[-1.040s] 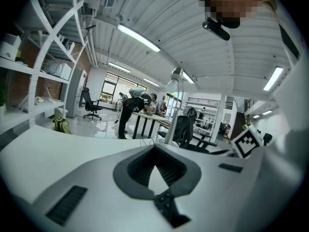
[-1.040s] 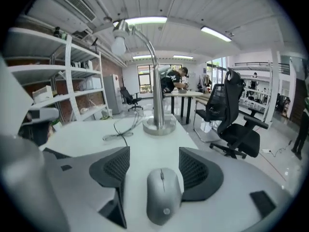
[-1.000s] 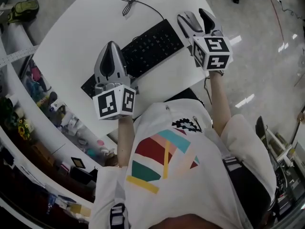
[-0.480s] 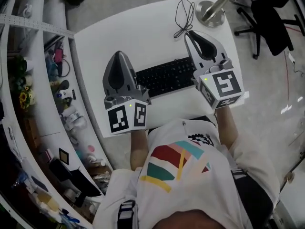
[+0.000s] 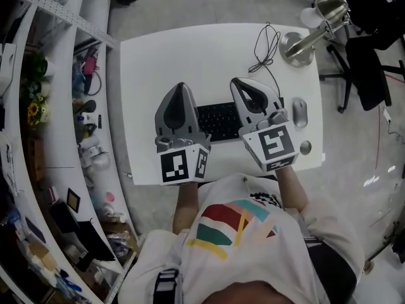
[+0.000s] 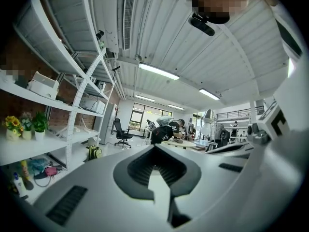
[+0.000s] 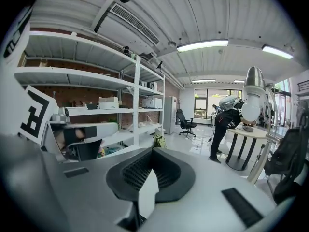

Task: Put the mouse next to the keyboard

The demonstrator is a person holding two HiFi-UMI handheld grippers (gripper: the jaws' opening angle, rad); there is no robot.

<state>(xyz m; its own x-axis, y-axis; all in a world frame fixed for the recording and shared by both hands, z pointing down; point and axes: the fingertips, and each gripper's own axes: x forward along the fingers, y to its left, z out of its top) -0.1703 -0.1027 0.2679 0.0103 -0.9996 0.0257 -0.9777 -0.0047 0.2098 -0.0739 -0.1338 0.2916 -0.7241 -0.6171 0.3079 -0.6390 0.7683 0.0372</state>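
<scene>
Head view: the left gripper [image 5: 180, 87] and right gripper [image 5: 240, 83] are hovering over the black keyboard [image 5: 218, 120] at mid-frame on the white table [image 5: 164, 62]. The mouse [image 5: 299, 112] is lying just right of the right gripper, near the keyboard's right end and untouched. Left gripper view: the gripper is pointing up toward ceiling and shelves, its jaws pressing together on nothing. Right gripper view: this one is likewise sitting closed and empty, with shelving at frame left and a lamp [image 7: 252, 98] at frame right.
</scene>
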